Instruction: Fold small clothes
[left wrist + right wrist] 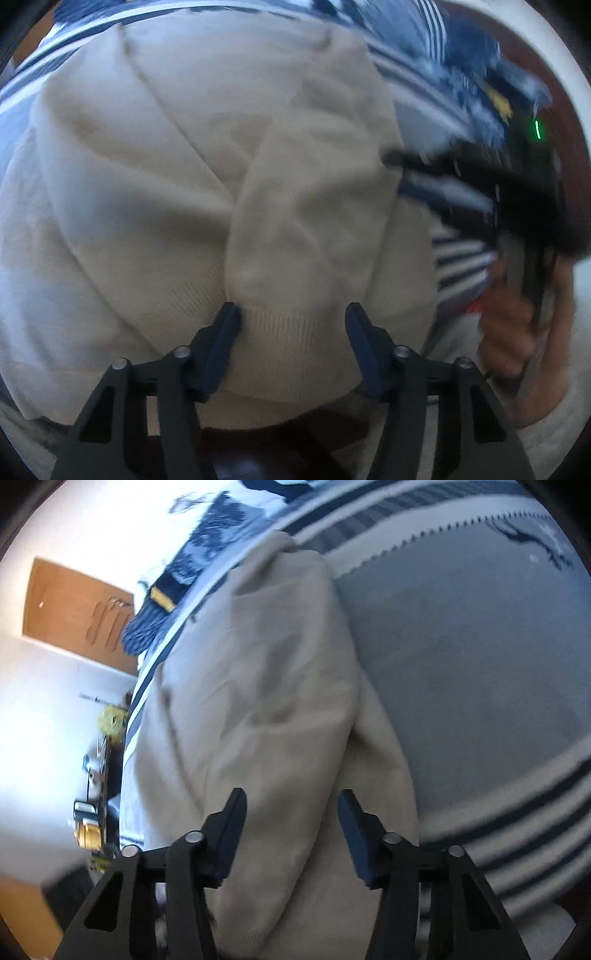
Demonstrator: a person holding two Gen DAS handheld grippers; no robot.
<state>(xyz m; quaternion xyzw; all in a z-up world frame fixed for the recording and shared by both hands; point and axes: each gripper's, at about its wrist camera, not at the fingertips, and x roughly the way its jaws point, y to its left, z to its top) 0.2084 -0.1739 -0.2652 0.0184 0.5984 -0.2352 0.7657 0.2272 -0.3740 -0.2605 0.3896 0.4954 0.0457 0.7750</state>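
Cream sweater (207, 177) lies on the striped blanket (480, 672). Left tongs (291, 321) half open, straddling the ribbed cuff, not pinching. Right tongs (291, 812) half open over the sweater body, holding nothing. Tip: close squarely on the rib, both layers, before lifting. No readable labels.

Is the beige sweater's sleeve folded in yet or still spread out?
Folded in. The sleeve lies across the sweater body, its ribbed cuff between the left gripper fingers.
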